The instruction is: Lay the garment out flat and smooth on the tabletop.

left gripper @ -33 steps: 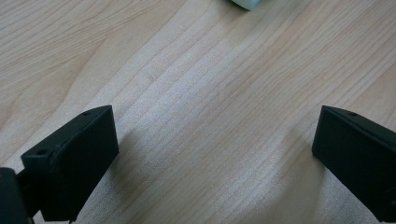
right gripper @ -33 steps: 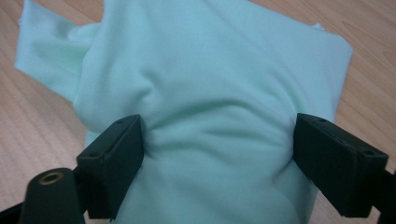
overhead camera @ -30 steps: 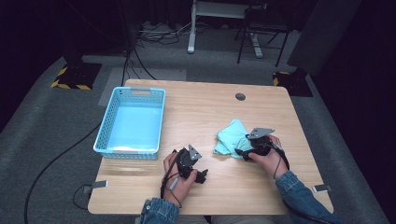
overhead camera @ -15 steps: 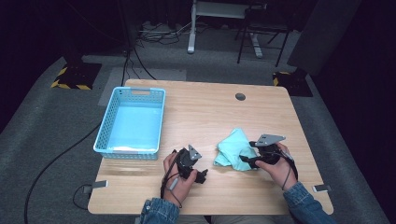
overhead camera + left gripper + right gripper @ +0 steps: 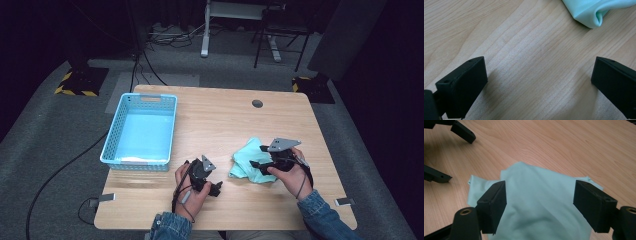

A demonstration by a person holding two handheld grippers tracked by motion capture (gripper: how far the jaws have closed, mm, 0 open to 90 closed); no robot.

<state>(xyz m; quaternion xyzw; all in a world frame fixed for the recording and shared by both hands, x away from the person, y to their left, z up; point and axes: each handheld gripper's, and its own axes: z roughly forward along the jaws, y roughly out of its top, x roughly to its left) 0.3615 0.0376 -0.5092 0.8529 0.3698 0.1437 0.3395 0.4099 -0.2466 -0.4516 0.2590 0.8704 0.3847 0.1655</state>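
A mint-green cloth (image 5: pixel 246 161) lies bunched on the wooden table (image 5: pixel 220 120), front right of centre. My right gripper (image 5: pixel 256 165) is over its right side, pointing left. Its jaws have just been closing. In the right gripper view the cloth (image 5: pixel 536 190) humps up between the spread jaws of this gripper (image 5: pixel 540 203) and runs on beneath them; the pads do not visibly pinch it. My left gripper (image 5: pixel 216 186) rests low near the front edge, left of the cloth. It (image 5: pixel 539 82) stands open over bare wood, with a cloth fold (image 5: pixel 594 12) just beyond.
A light-blue plastic basket (image 5: pixel 150 97) sits at the table's left, with nothing visible inside. A round cable hole (image 5: pixel 257 103) is at the back right. The left gripper's jaw tips (image 5: pixel 461 132) show in the right gripper view, beyond the cloth.
The right gripper has drawn back toward the front right and risen a little. The cloth has shifted nearer the front edge and bunched. The left gripper has stayed put.
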